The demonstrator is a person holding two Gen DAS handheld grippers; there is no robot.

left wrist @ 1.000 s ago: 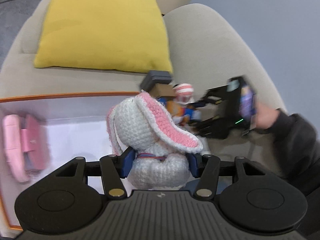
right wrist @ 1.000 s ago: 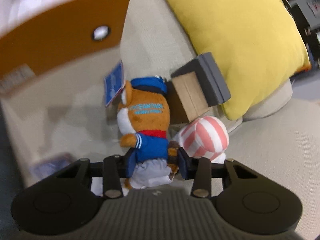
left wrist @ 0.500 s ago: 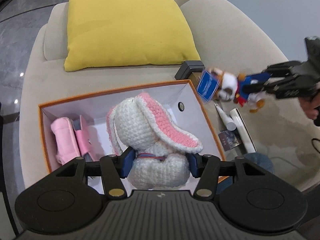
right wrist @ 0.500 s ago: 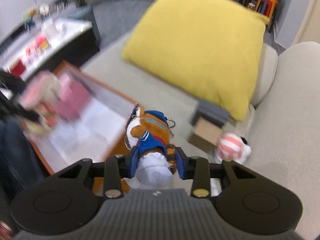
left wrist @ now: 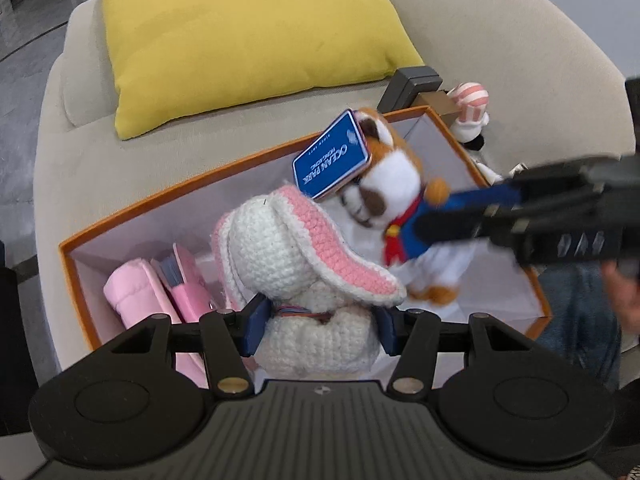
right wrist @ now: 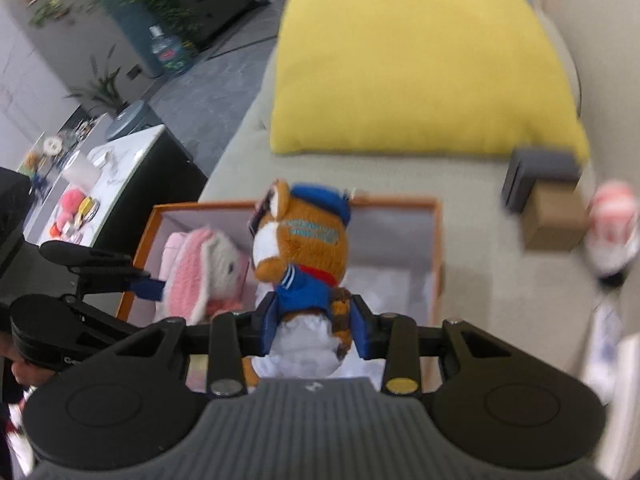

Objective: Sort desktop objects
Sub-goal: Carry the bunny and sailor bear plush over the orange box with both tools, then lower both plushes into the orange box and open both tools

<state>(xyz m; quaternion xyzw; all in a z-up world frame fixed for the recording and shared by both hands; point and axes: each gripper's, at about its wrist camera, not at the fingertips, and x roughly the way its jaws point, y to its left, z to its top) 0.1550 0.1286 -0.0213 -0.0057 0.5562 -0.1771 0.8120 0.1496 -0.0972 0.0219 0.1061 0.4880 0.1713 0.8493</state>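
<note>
Left wrist view: your left gripper [left wrist: 318,330] clamps the white crocheted rabbit with pink-lined ears [left wrist: 296,264] at its body, hanging over the orange-rimmed cardboard box with a pale lining [left wrist: 160,204].
Right wrist view: your right gripper [right wrist: 314,322] grips the brown plush animal in a blue sailor jacket and cap [right wrist: 304,248] round its lower body; the pads press on it while the figure for the jaws narrows only slightly.
Where the toys are: both hang above the box, close together, the rabbit's ear just beside the plush animal's feet.
Already in the box: pink fabric pouches [left wrist: 160,284] at the left end.
Left outside: a red-and-white striped toy [left wrist: 472,100] and a small brown and grey box [left wrist: 420,86] on the beige sofa [left wrist: 100,160], by the yellow cushion [left wrist: 248,28].
Doing it well: lower each toy onto bare lining; keep the two grippers apart; let go only once a toy rests on the bottom.
Watch: the blue hang tag [left wrist: 332,160] may catch on the rabbit's ear.
</note>
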